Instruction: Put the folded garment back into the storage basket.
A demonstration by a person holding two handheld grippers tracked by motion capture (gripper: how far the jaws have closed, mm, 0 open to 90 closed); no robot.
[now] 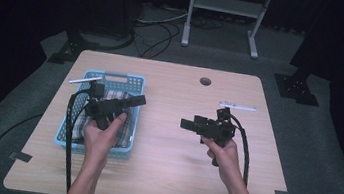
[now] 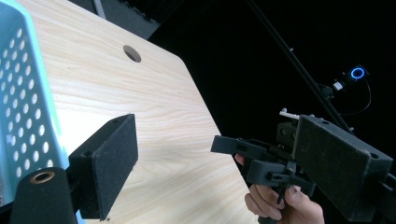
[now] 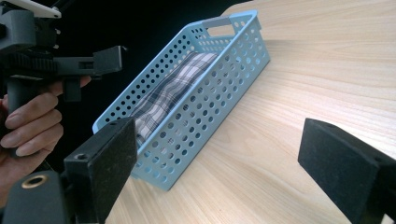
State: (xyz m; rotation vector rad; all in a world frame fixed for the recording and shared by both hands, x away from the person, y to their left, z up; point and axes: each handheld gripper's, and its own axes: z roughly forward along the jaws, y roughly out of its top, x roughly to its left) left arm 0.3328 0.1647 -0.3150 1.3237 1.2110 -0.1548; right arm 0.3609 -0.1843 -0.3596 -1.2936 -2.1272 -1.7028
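A light blue perforated basket (image 1: pixel 66 122) stands on the left of the wooden table (image 1: pixel 170 172), with a folded plaid cloth (image 1: pixel 126 127) lying in it. My left gripper (image 1: pixel 138 100) hovers over the basket and points right; its jaws are wide apart and hold nothing. My right gripper (image 1: pixel 185 124) is held above the table's right half, pointing left toward the basket, open and empty too. In the right gripper view the basket (image 3: pixel 212 93) and cloth (image 3: pixel 173 88) lie ahead of the open right gripper (image 3: pixel 219 135). The left gripper view has the open left gripper (image 2: pixel 212 128) facing the right gripper (image 2: pixel 266 161).
A round cable hole (image 1: pixel 205 81) sits near the table's far edge. Bare wood lies between the basket and the right hand. Black cables trail from both grippers toward the near edge. A metal stand (image 1: pixel 225 5) and more cables are on the floor behind the table.
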